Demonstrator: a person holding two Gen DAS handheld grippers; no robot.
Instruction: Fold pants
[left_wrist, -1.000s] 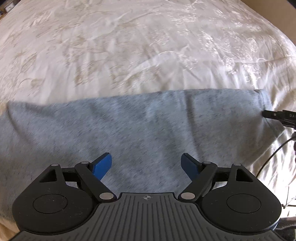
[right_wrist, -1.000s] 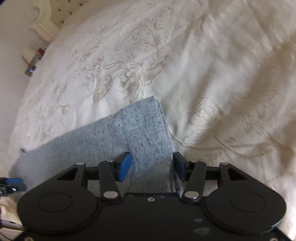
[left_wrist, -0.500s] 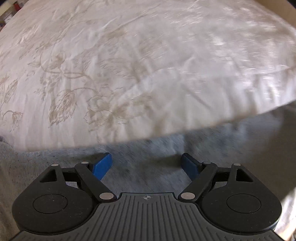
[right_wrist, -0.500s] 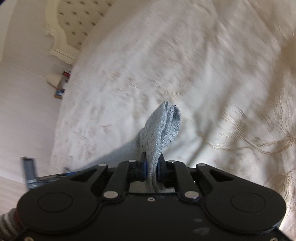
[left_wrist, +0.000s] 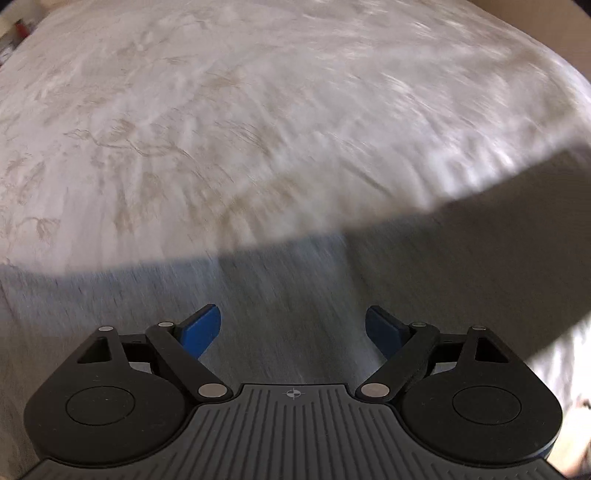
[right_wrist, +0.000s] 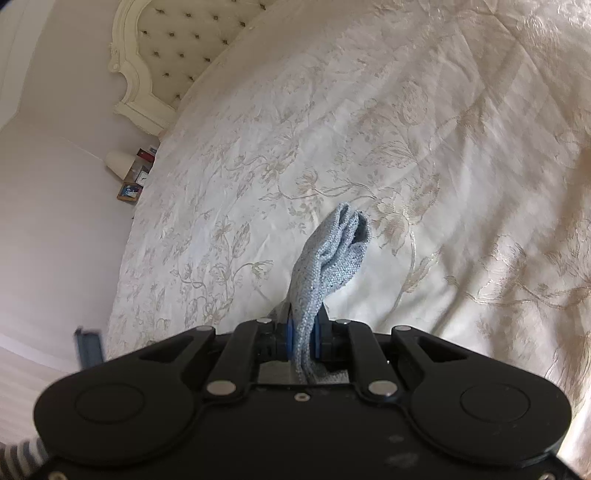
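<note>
We see the right gripper (right_wrist: 301, 341) clamped on a bunched corner of the pale blue-grey knit pants (right_wrist: 328, 258), the cloth rising beyond its pads over the cream floral bedspread (right_wrist: 424, 129). The left gripper (left_wrist: 293, 328) is opening, its jaws wide and holding nothing; the pants (left_wrist: 280, 291) lie directly beneath and ahead, blurred.

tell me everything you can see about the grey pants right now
The pants are a light blue-grey, speckled knit, soft and limp. In the right wrist view a bunched, folded end pokes up past the right gripper, whose blue pads are clamped on it, above the cream floral bedspread. In the blurred left wrist view the rest lies spread on the bed under the left gripper, whose jaws are opening with cloth beneath them and nothing pinched. No waistband or pockets can be made out.
</note>
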